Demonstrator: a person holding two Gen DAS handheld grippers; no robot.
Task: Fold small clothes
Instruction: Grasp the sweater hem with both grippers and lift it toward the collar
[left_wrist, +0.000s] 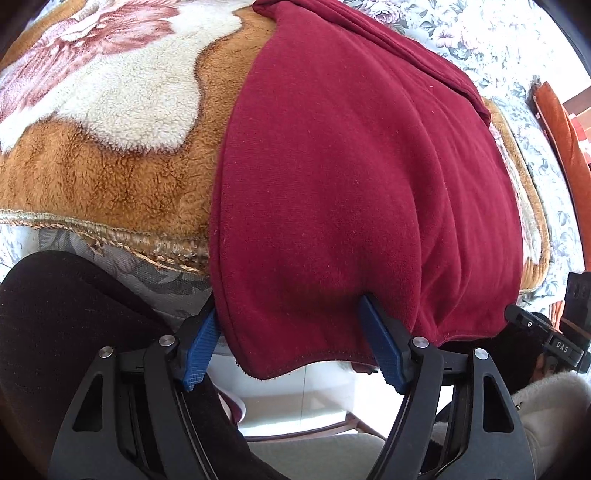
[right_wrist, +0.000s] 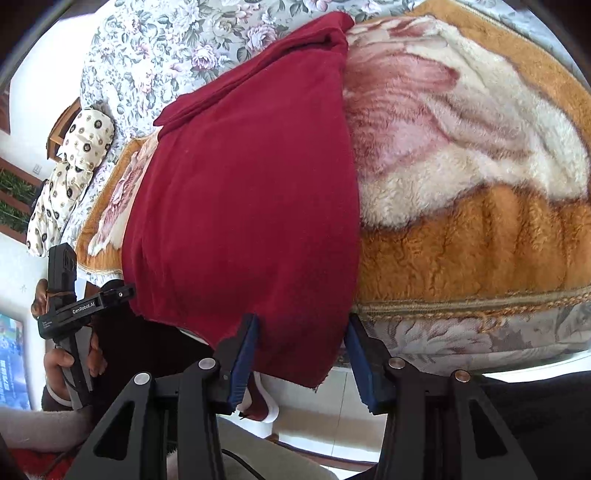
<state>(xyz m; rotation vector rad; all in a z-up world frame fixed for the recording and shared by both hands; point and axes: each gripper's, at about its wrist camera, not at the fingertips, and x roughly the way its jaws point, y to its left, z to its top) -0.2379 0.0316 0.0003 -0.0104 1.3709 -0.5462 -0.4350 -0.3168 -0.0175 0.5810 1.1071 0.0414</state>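
A dark red garment (left_wrist: 362, 177) lies spread on a plush brown, white and pink blanket (left_wrist: 110, 122) on a bed; its near hem hangs over the bed edge. My left gripper (left_wrist: 291, 314) is open, its blue fingers (left_wrist: 201, 343) straddling the hem's left corner. In the right wrist view the same garment (right_wrist: 243, 206) lies on the blanket (right_wrist: 472, 192). My right gripper (right_wrist: 303, 325) is open, its blue fingers (right_wrist: 243, 354) on either side of the hem's right corner. The left gripper (right_wrist: 122, 291) also shows at the garment's other corner.
A floral bedspread (right_wrist: 155, 48) lies under the blanket. A patterned cream pillow (right_wrist: 74, 158) is at the far side. An orange cushion (left_wrist: 565, 147) shows at the right. My dark trouser leg (left_wrist: 55, 314) is close by the bed edge. White floor tiles (left_wrist: 306, 402) lie below.
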